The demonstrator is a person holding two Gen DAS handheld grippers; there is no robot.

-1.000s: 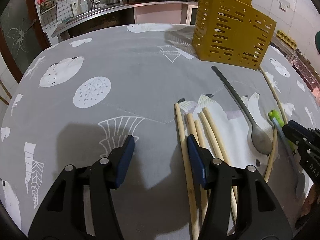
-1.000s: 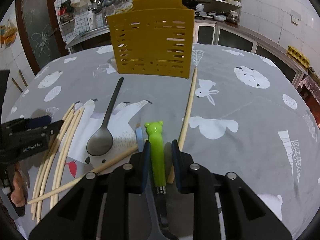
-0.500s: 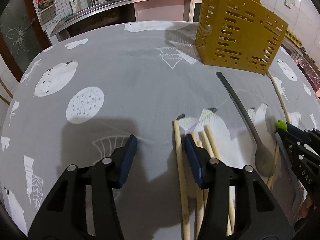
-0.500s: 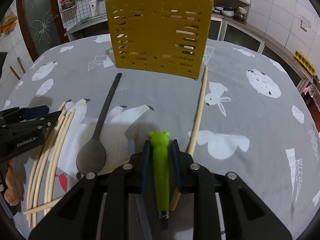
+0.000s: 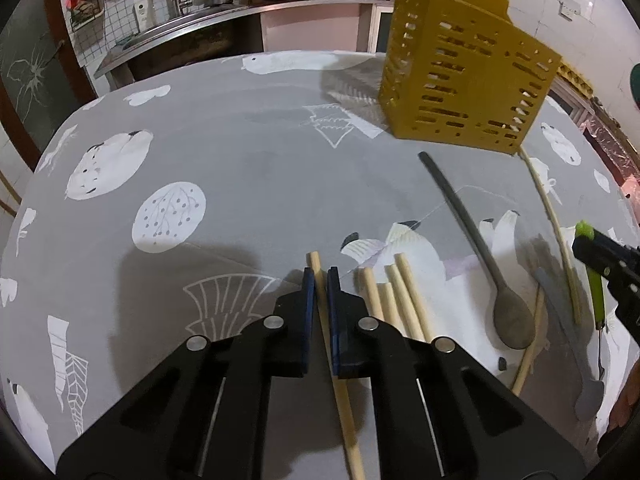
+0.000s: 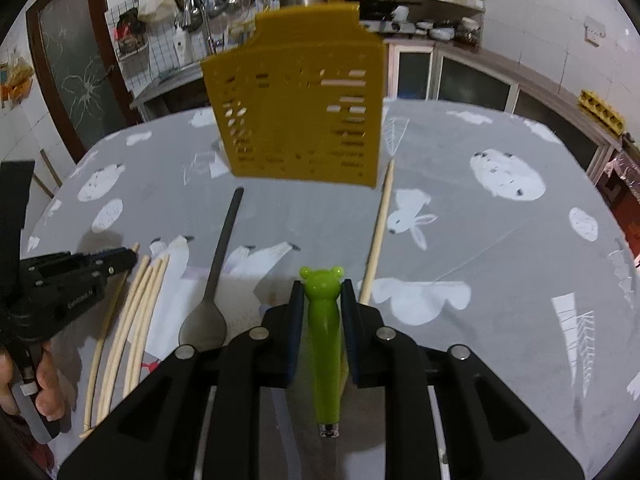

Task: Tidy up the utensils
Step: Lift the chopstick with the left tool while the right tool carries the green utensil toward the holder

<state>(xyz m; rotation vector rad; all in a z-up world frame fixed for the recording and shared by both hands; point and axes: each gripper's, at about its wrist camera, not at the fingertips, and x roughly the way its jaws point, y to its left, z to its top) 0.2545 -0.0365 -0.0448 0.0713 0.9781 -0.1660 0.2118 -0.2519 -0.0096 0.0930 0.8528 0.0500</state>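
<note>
So the big change on my end: the left gripper (image 5: 318,284), which was sitting wide open around the end of the leftmost chopstick (image 5: 316,268) a second ago, is now clamped tight on it. The blue pads are pinching the stick right near its tip, and the rest of it runs back under the tool. It doesn't look lifted yet; the stick seems to be lying on the grey tablecloth (image 5: 240,168), next to the other chopsticks (image 5: 394,296) that are bundled just to the right of it.

The right gripper (image 6: 322,308) is the same story as before, squeezed around the green bear-handled utensil (image 6: 324,320), but now the whole thing is coming up off the table. From the left camera I can see the green handle hanging in the air with its metal end pointing down, so that one's properly picked up.

What that means: I've got one item in each tool. The yellow slotted holder (image 6: 300,112) stands at the far side of the table and I can't see anything in it from here. The dark spoon (image 5: 508,320), a grey flat utensil (image 5: 560,300) near the right tool, and a couple of stray chopsticks (image 6: 378,232) are all on the cloth waiting.

My guess is the green one goes into the holder first since it's already airborne. One worry: I'm gripping the chopstick way out at its end, so it may swing or droop once I lift.
</note>
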